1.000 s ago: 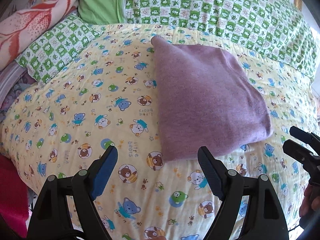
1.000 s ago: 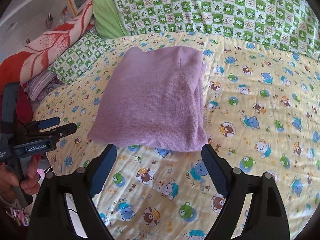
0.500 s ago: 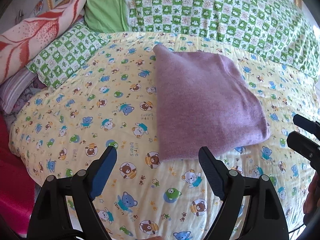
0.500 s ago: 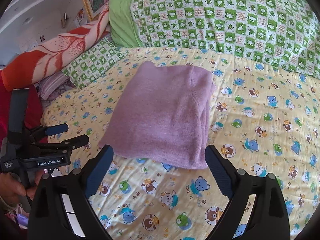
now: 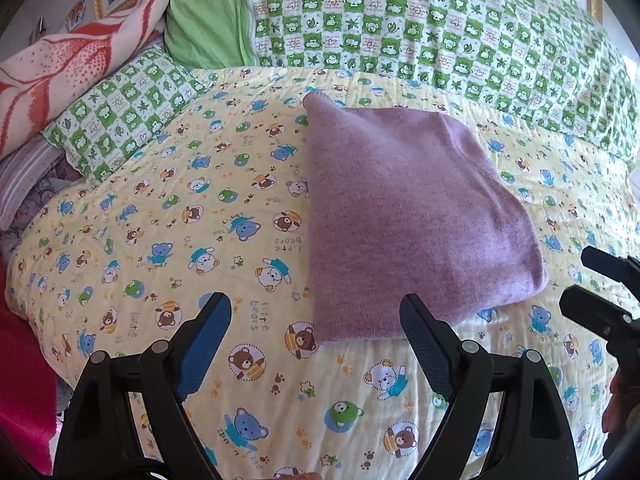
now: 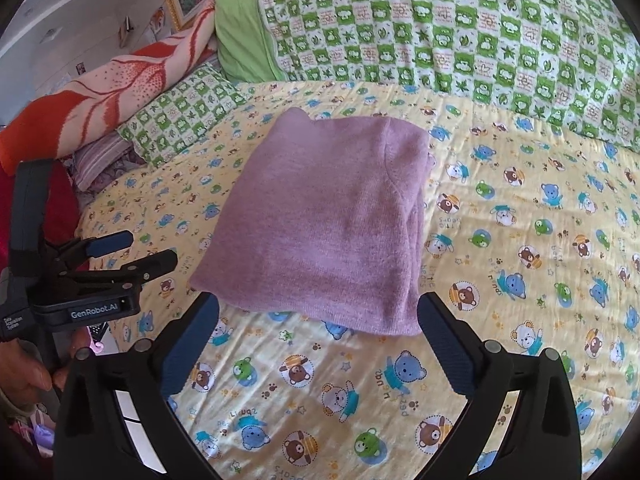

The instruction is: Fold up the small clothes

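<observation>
mauve knit garment [image 5: 408, 216] lies folded on the bear-print bedspread [image 5: 168, 220], near the green checked quilt [image 5: 440, 32]. left gripper [image 5: 316, 320] and right gripper [image 6: 318, 320] hover wide open, empty, apart from it.

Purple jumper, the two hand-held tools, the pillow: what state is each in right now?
Purple jumper: folded, lying flat on the bear-print sheet.
Left tool: open, holding nothing.
Right tool: open, holding nothing.
Checked pillow: lying at the sheet's edge, apart from the jumper.

bed [image 5: 168, 216], yellow bear-print sheet; folded purple garment [image 5: 408, 220], green checked pillow [image 5: 120, 112] on it.
</observation>
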The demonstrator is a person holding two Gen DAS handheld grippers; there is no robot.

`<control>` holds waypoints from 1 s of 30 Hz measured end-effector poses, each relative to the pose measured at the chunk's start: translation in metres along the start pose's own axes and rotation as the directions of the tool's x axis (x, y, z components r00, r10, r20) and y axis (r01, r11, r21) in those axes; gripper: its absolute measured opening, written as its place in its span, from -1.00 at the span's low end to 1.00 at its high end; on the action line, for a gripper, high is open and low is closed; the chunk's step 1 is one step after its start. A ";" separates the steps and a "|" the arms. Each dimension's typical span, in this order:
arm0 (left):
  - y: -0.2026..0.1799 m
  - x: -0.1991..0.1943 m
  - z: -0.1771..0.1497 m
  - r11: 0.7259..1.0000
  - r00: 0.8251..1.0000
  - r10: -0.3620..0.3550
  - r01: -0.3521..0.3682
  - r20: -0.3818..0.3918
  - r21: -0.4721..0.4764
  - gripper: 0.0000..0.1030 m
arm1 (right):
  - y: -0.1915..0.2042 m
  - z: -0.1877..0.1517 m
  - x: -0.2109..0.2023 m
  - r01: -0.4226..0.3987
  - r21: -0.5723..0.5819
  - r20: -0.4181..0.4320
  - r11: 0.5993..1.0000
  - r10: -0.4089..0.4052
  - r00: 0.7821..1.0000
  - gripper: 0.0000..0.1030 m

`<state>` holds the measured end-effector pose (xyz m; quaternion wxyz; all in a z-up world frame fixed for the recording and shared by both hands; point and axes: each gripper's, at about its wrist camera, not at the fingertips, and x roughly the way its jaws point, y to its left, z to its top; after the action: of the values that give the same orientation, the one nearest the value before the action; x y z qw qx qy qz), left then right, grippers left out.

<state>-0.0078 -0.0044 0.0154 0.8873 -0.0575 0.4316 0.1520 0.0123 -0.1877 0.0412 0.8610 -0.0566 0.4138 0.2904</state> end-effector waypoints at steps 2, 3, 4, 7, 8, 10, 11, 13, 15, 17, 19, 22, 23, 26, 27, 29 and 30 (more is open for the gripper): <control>0.001 0.006 0.000 1.000 1.000 0.000 0.000 -0.003 0.006 0.69 | -0.001 0.000 0.004 0.019 0.008 0.004 1.000 -0.019 1.000 0.93; 0.002 0.010 0.000 1.000 1.000 -0.003 0.003 -0.007 0.005 0.69 | -0.001 0.000 0.007 0.022 0.015 0.006 1.000 -0.022 1.000 0.93; 0.003 0.012 0.000 1.000 1.000 -0.005 0.005 -0.010 0.002 0.69 | -0.001 0.000 0.009 0.029 0.019 0.004 0.999 -0.029 1.000 0.93; 0.005 0.019 0.001 1.000 1.000 -0.011 0.011 -0.015 -0.004 0.69 | 0.000 0.001 0.016 0.043 0.012 0.000 0.999 -0.043 0.999 0.93; 0.005 0.021 0.002 1.000 1.000 -0.013 0.013 -0.017 -0.002 0.69 | 0.001 0.001 0.018 0.048 0.008 -0.001 0.999 -0.048 0.999 0.93; 0.007 0.024 0.003 1.000 1.000 -0.017 0.017 -0.018 -0.001 0.69 | 0.004 0.001 0.021 0.052 0.002 -0.003 0.999 -0.052 0.999 0.93; 0.007 0.024 0.003 1.000 1.000 -0.018 0.018 -0.018 -0.002 0.69 | 0.004 0.001 0.023 0.055 0.001 -0.002 0.999 -0.055 0.999 0.93; 0.007 0.025 0.004 1.000 1.000 -0.018 0.018 -0.017 -0.002 0.69 | 0.005 0.002 0.025 0.056 -0.001 0.000 0.998 -0.056 0.998 0.93; 0.007 0.026 0.005 1.000 1.000 -0.021 0.021 -0.019 -0.003 0.69 | 0.006 0.002 0.027 0.057 -0.004 -0.003 0.998 -0.057 0.998 0.93; 0.006 0.027 0.007 1.000 1.000 -0.022 0.022 -0.018 -0.003 0.70 | 0.007 0.003 0.029 0.059 -0.009 -0.007 0.998 -0.059 0.998 0.93; 0.006 0.027 0.008 1.000 1.000 -0.022 0.022 -0.015 -0.003 0.70 | 0.008 0.005 0.031 0.061 -0.014 -0.009 0.998 -0.062 0.998 0.93; 0.005 0.028 0.010 1.000 1.000 -0.022 0.022 -0.015 -0.002 0.71 | 0.006 0.007 0.034 0.059 -0.008 -0.012 0.998 -0.059 0.998 0.93; 0.005 0.028 0.011 1.000 1.000 -0.021 0.021 -0.015 -0.003 0.71 | 0.005 0.008 0.035 0.060 -0.005 -0.013 0.998 -0.060 0.998 0.93; 0.005 0.028 0.012 1.000 1.000 -0.019 0.019 -0.014 -0.006 0.72 | 0.003 0.009 0.038 0.059 0.004 -0.017 0.998 -0.058 0.998 0.93; 0.005 0.029 0.013 1.000 1.000 -0.020 0.020 -0.015 -0.006 0.72 | 0.002 0.010 0.038 0.057 0.007 -0.017 0.998 -0.057 0.998 0.93; 0.004 0.028 0.012 1.000 1.000 -0.018 0.018 -0.015 -0.008 0.72 | 0.002 0.011 0.038 0.058 0.009 -0.016 0.998 -0.058 0.998 0.93; 0.004 0.029 0.013 1.000 1.000 -0.019 0.019 -0.016 -0.008 0.72 | 0.001 0.011 0.039 0.058 0.009 -0.016 0.998 -0.058 0.998 0.93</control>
<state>0.0169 0.0085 0.0008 0.8851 -0.0660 0.4374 0.1449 0.0382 -0.1654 0.0199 0.8659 -0.0665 0.4202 0.2629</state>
